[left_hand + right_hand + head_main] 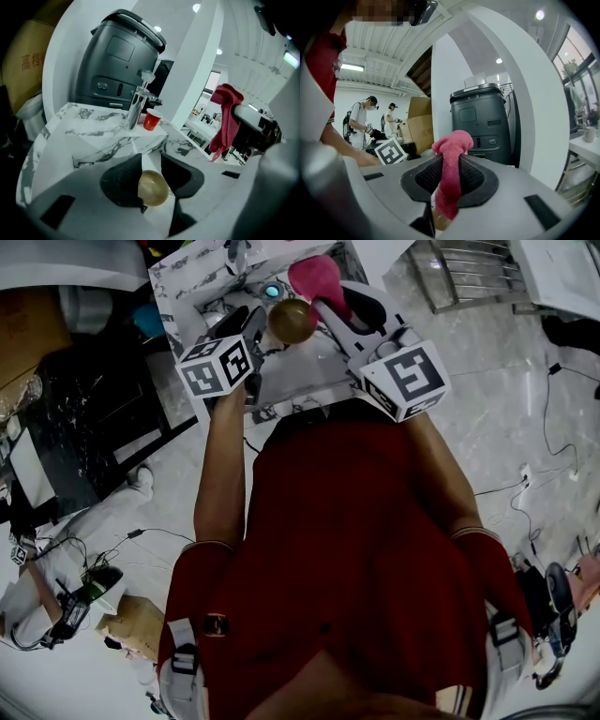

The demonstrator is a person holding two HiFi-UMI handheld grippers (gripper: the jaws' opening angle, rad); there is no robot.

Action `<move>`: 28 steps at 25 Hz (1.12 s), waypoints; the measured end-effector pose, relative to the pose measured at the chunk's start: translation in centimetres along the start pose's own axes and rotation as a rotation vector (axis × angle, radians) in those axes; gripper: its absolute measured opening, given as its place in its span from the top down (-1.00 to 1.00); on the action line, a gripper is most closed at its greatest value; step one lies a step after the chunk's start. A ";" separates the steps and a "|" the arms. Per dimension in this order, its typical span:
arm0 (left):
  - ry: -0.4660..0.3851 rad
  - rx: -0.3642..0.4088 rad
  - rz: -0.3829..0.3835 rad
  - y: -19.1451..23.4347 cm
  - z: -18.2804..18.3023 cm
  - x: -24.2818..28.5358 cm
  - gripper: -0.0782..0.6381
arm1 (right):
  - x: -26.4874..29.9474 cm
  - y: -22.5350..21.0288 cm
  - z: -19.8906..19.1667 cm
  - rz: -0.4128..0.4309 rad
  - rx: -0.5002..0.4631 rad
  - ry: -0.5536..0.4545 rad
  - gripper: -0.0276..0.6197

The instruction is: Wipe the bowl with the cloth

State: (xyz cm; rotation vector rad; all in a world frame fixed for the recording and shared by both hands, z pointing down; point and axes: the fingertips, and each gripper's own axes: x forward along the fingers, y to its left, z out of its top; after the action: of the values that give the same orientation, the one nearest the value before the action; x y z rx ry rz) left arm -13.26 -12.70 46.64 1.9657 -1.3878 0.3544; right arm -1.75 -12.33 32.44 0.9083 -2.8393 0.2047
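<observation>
White marble-veined counter (93,136), backed by one dark grey machine (119,65); one red cup (151,119) stands on it. A cardboard box (26,65) at far left bears red characters, of which I can read only "高". One golden bowl (153,188) sits gripped between the jaws of my left hand-held gripper (151,161), over the counter. My right hand-held gripper (451,161) is clenched on one pink cloth (451,178), close beside the bowl.
</observation>
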 end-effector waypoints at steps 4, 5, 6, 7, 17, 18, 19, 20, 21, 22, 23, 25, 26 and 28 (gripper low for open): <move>-0.079 0.055 -0.020 -1.6 2.1 -1.8 0.44 | -0.4 0.3 0.8 0.002 -0.006 -0.032 0.66; -0.098 0.070 -0.024 -2.0 2.5 -2.2 0.44 | -0.5 0.3 0.9 0.002 -0.007 -0.033 0.66; -0.116 0.086 -0.029 -2.4 2.9 -2.6 0.44 | -0.7 0.3 1.0 0.002 -0.009 -0.039 0.66; -0.133 0.100 -0.032 -2.8 3.3 -3.0 0.44 | -0.8 0.4 1.2 0.002 -0.011 -0.045 0.66; -0.277 0.265 -0.037 -6.4 6.4 -6.8 0.45 | -2.0 0.8 2.6 0.008 -0.025 -0.079 0.66; -0.293 0.285 -0.036 -6.8 6.7 -7.1 0.46 | -2.1 0.9 2.8 0.009 -0.026 -0.082 0.66; -0.310 0.302 -0.036 -7.1 7.0 -7.5 0.47 | -2.2 1.0 2.8 0.011 -0.029 -0.082 0.66; -0.328 0.315 -0.036 -7.4 7.3 -7.9 0.48 | -2.3 1.1 2.9 0.012 -0.033 -0.082 0.66; -0.347 0.325 -0.036 -7.7 7.6 -8.2 0.49 | -2.3 1.2 3.0 0.013 -0.036 -0.085 0.66; -0.366 0.334 -0.035 -7.9 8.0 -8.6 0.49 | -2.4 1.2 3.2 0.015 -0.039 -0.088 0.66; -0.385 0.342 -0.034 -8.2 8.3 -8.9 0.50 | -2.5 1.3 3.4 0.016 -0.040 -0.093 0.66; -0.411 0.362 -0.029 -8.6 8.9 -9.5 0.52 | -2.6 1.3 3.7 0.017 -0.040 -0.100 0.66; -0.421 0.376 -0.025 -8.8 9.1 -9.8 0.53 | -2.7 1.3 3.9 0.017 -0.041 -0.103 0.66; -0.439 0.400 -0.020 -9.2 9.6 -10.4 0.56 | -2.9 1.4 4.2 0.017 -0.041 -0.108 0.66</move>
State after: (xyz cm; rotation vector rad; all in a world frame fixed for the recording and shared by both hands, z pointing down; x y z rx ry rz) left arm -10.56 -10.03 30.21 2.4937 -1.6633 0.2061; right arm -0.71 -10.33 27.64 0.9143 -2.9383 0.1017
